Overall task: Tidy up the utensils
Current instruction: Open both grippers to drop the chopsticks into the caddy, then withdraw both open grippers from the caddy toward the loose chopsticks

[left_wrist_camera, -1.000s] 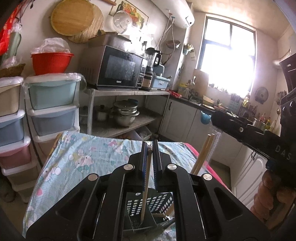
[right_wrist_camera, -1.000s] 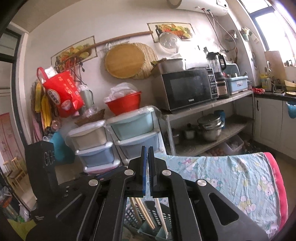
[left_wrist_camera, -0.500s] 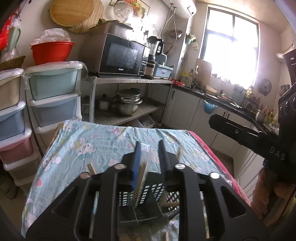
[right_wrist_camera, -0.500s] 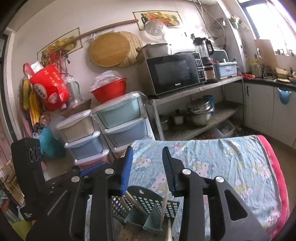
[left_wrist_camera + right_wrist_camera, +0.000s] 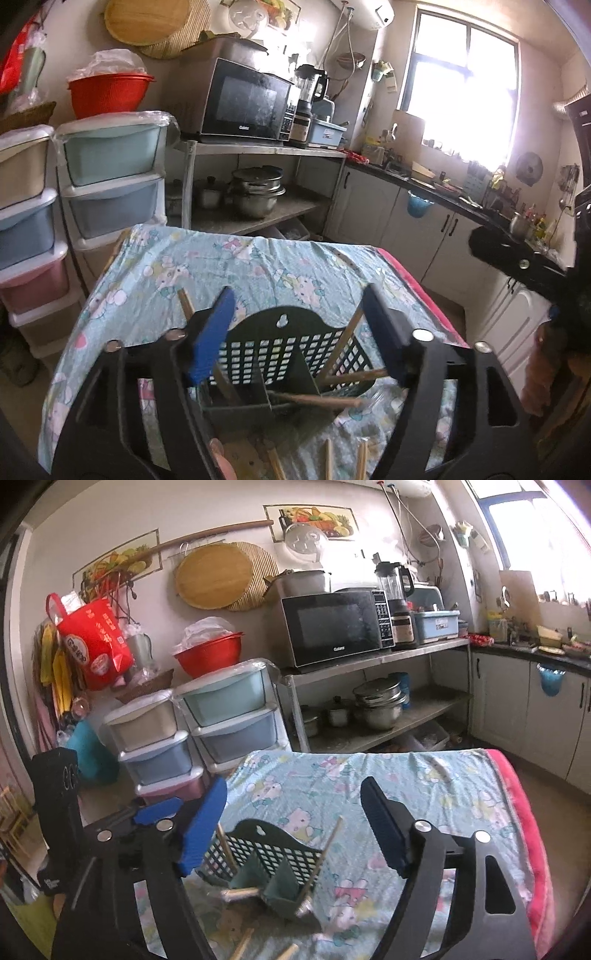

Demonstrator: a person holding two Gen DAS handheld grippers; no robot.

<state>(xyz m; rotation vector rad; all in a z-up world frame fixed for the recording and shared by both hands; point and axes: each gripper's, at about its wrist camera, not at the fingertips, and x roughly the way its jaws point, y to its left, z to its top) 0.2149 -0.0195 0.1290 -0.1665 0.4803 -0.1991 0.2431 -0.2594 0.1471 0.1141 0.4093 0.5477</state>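
Note:
A dark green perforated utensil basket (image 5: 291,347) with inner dividers stands on the cloth-covered table, also in the right wrist view (image 5: 266,853). Several wooden chopsticks (image 5: 343,343) lean in its compartments, and one (image 5: 314,398) lies across the divider. More wooden sticks (image 5: 327,458) lie on the cloth in front of it. My left gripper (image 5: 299,332) is open and empty, its jaws wide on either side of the basket. My right gripper (image 5: 293,823) is open and empty above the basket, with chopsticks (image 5: 321,849) showing between its fingers.
The table has a light blue cartoon-print cloth (image 5: 229,266) with a red edge (image 5: 524,812) on the right. Stacked plastic drawers (image 5: 110,177) stand at the far left. A metal shelf with a microwave (image 5: 332,627) and pots (image 5: 258,188) stands behind.
Both grippers went from shut to wide open. The chopstick held in the left gripper has been let go and is in the basket. Both grippers have tilted down toward the table.

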